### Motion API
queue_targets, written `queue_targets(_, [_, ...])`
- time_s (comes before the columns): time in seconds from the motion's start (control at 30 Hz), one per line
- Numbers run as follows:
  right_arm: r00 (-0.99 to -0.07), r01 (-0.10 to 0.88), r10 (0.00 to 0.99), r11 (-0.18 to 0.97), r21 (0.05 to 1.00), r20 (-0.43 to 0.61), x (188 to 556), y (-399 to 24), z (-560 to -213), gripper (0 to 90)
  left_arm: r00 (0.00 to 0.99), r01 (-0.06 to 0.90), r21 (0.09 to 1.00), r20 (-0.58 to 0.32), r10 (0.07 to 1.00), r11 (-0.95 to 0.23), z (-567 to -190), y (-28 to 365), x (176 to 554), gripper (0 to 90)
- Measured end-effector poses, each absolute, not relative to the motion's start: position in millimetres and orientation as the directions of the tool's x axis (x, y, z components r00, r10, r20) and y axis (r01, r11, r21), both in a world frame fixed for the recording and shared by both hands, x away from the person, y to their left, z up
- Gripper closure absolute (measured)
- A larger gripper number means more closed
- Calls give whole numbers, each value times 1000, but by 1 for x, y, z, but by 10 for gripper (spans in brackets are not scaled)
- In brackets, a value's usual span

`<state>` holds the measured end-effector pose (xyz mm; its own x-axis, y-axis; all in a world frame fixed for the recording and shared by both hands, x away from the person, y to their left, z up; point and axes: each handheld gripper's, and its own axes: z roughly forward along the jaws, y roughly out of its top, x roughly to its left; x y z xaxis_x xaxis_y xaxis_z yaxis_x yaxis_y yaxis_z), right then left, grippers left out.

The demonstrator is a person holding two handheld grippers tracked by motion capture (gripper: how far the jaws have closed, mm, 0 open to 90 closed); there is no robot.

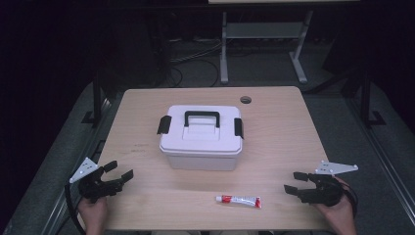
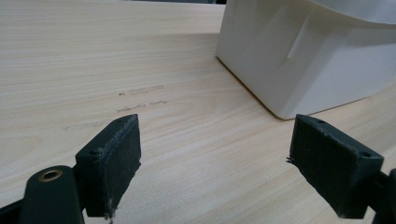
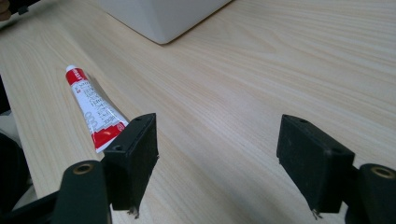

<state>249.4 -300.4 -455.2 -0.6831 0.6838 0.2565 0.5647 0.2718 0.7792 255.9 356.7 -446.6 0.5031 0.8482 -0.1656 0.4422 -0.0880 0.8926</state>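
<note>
Small red-white tube (image 1: 239,200) flat on desk (image 1: 288,147) near front edge, between both grippers, before lidded white box (image 1: 201,137). Likely light, soft, squashy; pinch mid-body gently. Left gripper (image 1: 120,173) and right gripper (image 1: 292,182) jaws spread, empty.

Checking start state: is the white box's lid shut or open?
Shut. The lid sits flat on the white box, handle folded down, black side latches at both ends.

Surface: I see a light wooden table (image 1: 288,142), round grommet hole (image 1: 245,100) near its far edge | Centre: white lidded storage box (image 1: 201,138) with black handle and side latches stands on it | Near edge: red-and-white tube (image 1: 238,200) lies flat, well apart from the box | Faint scuff marks (image 2: 140,89) left of the box
</note>
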Motion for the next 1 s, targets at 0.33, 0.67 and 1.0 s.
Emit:
queue_targets(0.33, [-703, 548, 671, 299, 781, 237, 249, -294, -449, 285, 512, 446, 890, -161, 844, -101, -447, 355, 256, 159])
queue_targets(0.67, [-753, 508, 636, 398, 764, 169, 268, -284, -418, 285, 514, 450, 884, -142, 846, -125, -448, 351, 257, 159])
queue_targets(1.0, [-808, 466, 576, 494, 734, 126, 299, -262, -378, 285, 518, 448, 885, -139, 844, -129, -449, 350, 259, 159])
